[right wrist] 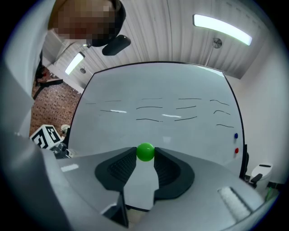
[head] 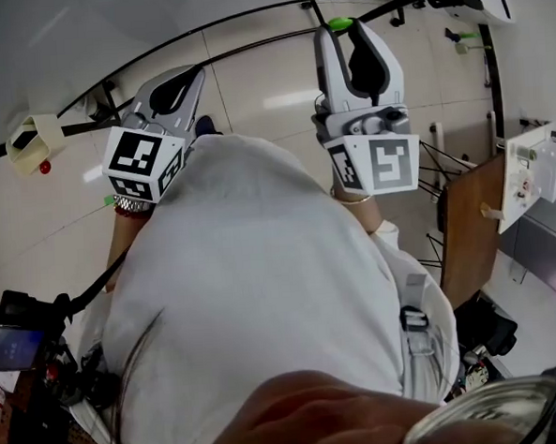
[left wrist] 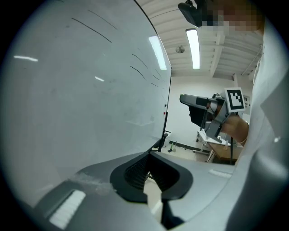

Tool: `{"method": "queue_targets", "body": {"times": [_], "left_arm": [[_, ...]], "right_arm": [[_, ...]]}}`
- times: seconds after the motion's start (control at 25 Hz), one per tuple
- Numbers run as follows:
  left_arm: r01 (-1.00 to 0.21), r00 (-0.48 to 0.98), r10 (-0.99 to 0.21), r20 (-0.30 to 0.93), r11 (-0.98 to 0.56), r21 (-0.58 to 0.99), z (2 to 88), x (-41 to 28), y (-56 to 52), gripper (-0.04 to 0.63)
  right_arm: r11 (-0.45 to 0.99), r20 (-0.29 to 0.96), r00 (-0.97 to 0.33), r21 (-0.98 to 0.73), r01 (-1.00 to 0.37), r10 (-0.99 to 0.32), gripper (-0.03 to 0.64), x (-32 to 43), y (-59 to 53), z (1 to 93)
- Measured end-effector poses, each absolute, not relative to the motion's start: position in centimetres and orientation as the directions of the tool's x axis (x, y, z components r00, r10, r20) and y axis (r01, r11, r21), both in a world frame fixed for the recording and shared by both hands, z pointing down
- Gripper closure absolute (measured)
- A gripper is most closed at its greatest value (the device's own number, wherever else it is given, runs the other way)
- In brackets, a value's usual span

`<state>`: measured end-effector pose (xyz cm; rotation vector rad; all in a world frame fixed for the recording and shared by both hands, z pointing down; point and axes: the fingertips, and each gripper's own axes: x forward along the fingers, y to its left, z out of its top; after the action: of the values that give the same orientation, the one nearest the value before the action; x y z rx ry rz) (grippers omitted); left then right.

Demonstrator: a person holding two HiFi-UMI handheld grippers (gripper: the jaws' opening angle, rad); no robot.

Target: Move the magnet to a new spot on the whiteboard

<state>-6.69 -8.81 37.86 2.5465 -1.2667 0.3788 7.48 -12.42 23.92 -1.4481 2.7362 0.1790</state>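
A small green ball magnet (right wrist: 145, 152) sits pinched between the tips of my right gripper (right wrist: 145, 157), which is shut on it. It is held up in front of the whiteboard (right wrist: 180, 90), low on its surface; contact with the board cannot be told. In the head view the green magnet (head: 341, 23) shows at the tip of the right gripper (head: 344, 34), by the whiteboard's (head: 153, 17) dark lower frame. My left gripper (head: 183, 83) is raised beside it on the left, jaws together and holding nothing. In its own view the left gripper (left wrist: 150, 158) points along the whiteboard (left wrist: 81, 90).
Black pen strokes cross the board, and a blue magnet (right wrist: 235, 135) and a red magnet (right wrist: 235, 151) sit near its right edge. A wooden desk (head: 471, 223) and white box (head: 528, 168) stand right. A camera rig (head: 18, 340) is low left.
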Motion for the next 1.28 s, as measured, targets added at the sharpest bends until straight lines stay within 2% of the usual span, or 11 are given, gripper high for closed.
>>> {"method": "queue_targets", "body": {"times": [0.16, 0.4, 0.72, 1.08, 1.28], "left_arm": [[-0.782, 0.61, -0.703, 0.365, -0.608, 0.134, 38.4, -6.1, -8.2, 0.589], [-0.806, 0.58, -0.742, 0.337, -0.583, 0.103, 36.7, -0.9, -3.8, 0.589], [-0.887, 0.457, -0.796, 0.396, -0.442, 0.134, 38.8, 3.5, 6.8, 0.589], [-0.917, 0.398, -0.82, 0.411, -0.362, 0.166, 39.0, -4.4, 1.5, 0.589], [-0.888, 0.46, -0.783, 0.418, -0.42, 0.189, 39.4, -7.1, -4.3, 0.589]], "right_arm": [[0.602, -0.133, -0.595, -0.012, -0.798, -0.792, 0.491, 7.8, -11.9, 24.0], [0.644, -0.137, -0.633, -0.054, -0.763, -0.762, 0.491, 11.7, -6.5, 24.4], [0.692, -0.094, -0.686, -0.069, -0.718, -0.721, 0.491, 18.3, 2.1, 26.6], [0.733, -0.065, -0.73, -0.063, -0.677, -0.68, 0.491, 10.4, -4.1, 26.2], [0.707, -0.042, -0.706, -0.079, -0.703, -0.707, 0.491, 6.6, -9.5, 26.6]]}}
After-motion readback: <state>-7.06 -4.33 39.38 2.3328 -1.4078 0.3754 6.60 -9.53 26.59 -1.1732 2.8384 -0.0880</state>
